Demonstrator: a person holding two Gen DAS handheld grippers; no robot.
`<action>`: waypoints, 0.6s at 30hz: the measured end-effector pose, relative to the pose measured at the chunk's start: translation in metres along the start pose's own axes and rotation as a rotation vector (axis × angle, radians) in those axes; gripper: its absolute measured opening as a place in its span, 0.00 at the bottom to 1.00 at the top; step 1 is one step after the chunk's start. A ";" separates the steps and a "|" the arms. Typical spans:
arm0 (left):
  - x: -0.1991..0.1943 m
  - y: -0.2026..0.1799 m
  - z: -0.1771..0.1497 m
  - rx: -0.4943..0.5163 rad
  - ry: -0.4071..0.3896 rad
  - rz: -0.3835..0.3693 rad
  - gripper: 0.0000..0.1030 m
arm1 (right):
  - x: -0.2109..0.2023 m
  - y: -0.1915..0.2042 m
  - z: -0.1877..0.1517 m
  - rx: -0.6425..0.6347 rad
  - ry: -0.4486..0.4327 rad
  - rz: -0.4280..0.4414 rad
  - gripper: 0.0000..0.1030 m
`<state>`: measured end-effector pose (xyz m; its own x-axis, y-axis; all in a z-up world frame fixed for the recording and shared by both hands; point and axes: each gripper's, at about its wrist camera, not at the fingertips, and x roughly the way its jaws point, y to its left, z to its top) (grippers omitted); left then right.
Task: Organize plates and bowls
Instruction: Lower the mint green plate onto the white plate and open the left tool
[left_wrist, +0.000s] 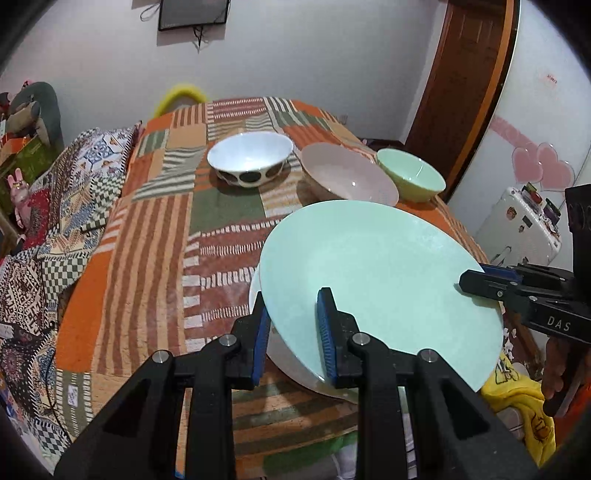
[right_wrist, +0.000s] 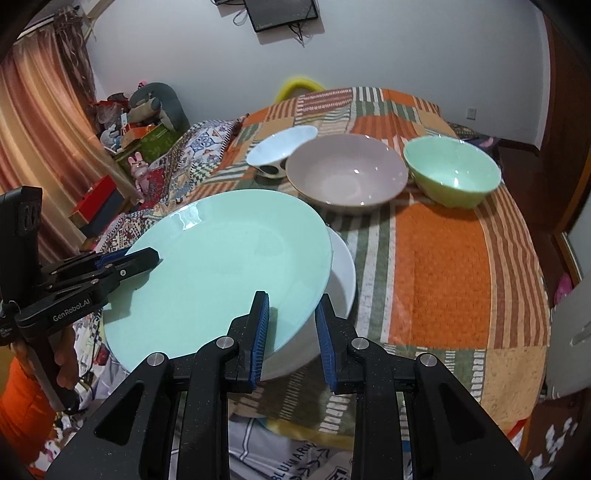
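A mint-green plate is held tilted above a white plate on the patchwork table. My left gripper straddles the green plate's near rim, jaws apart, with the rim between the blue pads. My right gripper straddles the opposite rim the same way; it also shows in the left wrist view. The white plate lies under it. Behind stand a white bowl with black dots, a pink bowl and a green bowl.
The table is covered by an orange, green and striped patchwork cloth. Patterned bedding and toys lie to the left. A wooden door and a white suitcase are at the right.
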<state>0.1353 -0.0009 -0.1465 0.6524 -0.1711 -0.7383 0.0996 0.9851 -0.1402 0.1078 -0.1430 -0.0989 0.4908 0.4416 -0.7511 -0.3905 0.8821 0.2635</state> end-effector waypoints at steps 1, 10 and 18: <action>0.004 0.000 0.000 -0.002 0.008 0.000 0.25 | 0.002 -0.001 -0.002 0.002 0.004 -0.002 0.23; 0.031 0.003 -0.009 -0.019 0.071 -0.009 0.25 | 0.018 -0.009 -0.012 0.024 0.044 -0.005 0.23; 0.045 0.008 -0.010 -0.025 0.100 -0.008 0.25 | 0.026 -0.012 -0.014 0.031 0.065 -0.012 0.23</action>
<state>0.1579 -0.0009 -0.1874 0.5736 -0.1806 -0.7989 0.0850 0.9832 -0.1613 0.1145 -0.1448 -0.1306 0.4432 0.4203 -0.7918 -0.3601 0.8923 0.2721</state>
